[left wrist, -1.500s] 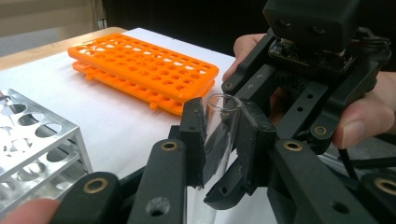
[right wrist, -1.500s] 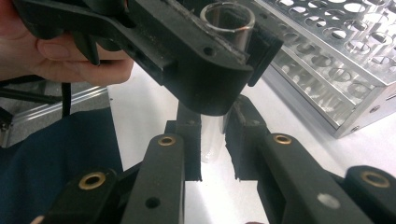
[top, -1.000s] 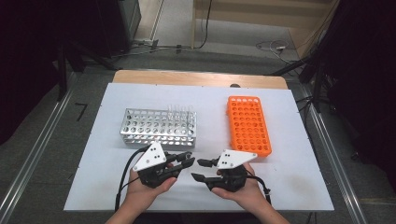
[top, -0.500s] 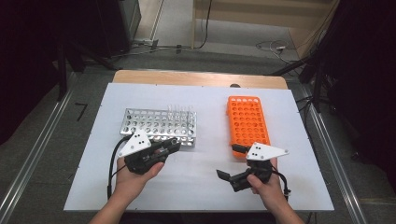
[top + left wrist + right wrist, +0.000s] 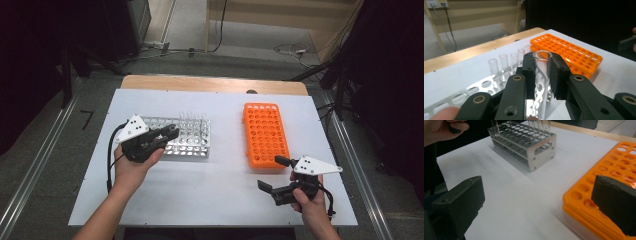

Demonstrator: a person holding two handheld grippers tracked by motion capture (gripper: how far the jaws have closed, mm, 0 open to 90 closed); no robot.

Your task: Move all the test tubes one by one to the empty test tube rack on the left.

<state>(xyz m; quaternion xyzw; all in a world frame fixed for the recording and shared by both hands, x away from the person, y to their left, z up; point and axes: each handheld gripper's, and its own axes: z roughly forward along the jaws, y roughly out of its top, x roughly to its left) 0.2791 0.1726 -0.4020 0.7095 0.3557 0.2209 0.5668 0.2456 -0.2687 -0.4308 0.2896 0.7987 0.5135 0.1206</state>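
Now left tool (image 5: 541, 82) clamps upright glass tube (image 5: 541, 75) over metal rack (image 5: 192, 137); right tool (image 5: 272, 175) gapes empty by orange rack (image 5: 265, 132).

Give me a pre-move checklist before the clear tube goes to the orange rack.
1. Left gripper shut on the clear glass test tube: ok.
2. Tube upright between the fingers: ok, open mouth on top.
3. Tube lifted free of the perforated metal rack: cannot tell, lower end hidden.
4. Flat orange plastic rack has free holes: ok, all look empty.
5. Right gripper open and empty: ok, jaws just opened, nothing between them.
6. White table between racks bare: ok.
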